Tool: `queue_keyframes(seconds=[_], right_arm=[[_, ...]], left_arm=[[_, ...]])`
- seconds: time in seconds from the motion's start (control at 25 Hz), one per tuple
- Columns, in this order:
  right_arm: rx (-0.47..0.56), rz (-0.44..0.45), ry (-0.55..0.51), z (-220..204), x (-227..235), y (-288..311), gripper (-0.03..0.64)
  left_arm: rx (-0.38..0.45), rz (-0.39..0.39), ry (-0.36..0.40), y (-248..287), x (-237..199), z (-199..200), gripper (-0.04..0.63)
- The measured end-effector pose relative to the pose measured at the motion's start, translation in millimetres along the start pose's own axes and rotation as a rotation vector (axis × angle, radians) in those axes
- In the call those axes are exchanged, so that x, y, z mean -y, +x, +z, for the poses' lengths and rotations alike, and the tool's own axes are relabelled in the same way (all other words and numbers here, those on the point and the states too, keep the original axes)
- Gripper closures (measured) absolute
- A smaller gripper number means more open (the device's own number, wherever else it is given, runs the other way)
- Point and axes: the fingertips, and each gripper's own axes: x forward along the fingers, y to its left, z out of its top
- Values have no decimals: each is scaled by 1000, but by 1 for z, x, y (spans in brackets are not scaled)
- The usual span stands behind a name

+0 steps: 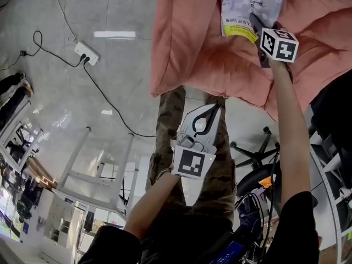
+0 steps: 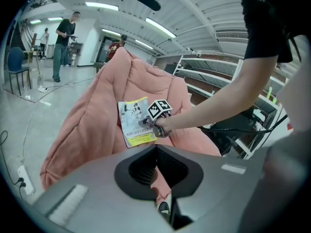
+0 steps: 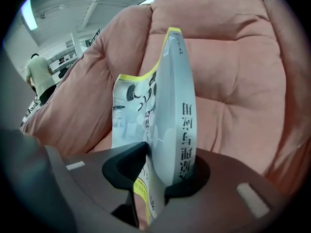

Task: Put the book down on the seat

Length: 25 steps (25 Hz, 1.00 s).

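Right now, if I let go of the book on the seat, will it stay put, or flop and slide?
Probably floppy: on the book, the cover bows away from the pages near the right hand-held gripper. It seems fairly light, a paperback carried by one edge. The seat is soft, puffy fabric, so the book should settle in rather than slide far.

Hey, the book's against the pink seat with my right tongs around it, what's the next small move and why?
Probably open the right tongs wider and draw them back. The book already lies on the pink seat, yet its lower end sits between the tongs, touched on both sides.
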Motion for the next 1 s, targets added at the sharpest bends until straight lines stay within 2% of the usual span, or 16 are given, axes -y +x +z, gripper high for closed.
queue_keyframes(seconds=[0.6,0.8,0.88,1.0], right_arm=[[-82,-105,-30,-21,26,-6,413],[-108,-181,-42,-35,44,-18,402],[-100,-210,-33,-38,52,-25,419],[-75,-264,-32,-39,65,-41,516]], left_arm=[[-9,-25,52,3,12,-9,594],[-18,-38,60,3,19,-14,594],[-12,-41,67,3,23,-14,594],[-16,-44,65,3,28,-14,594]])
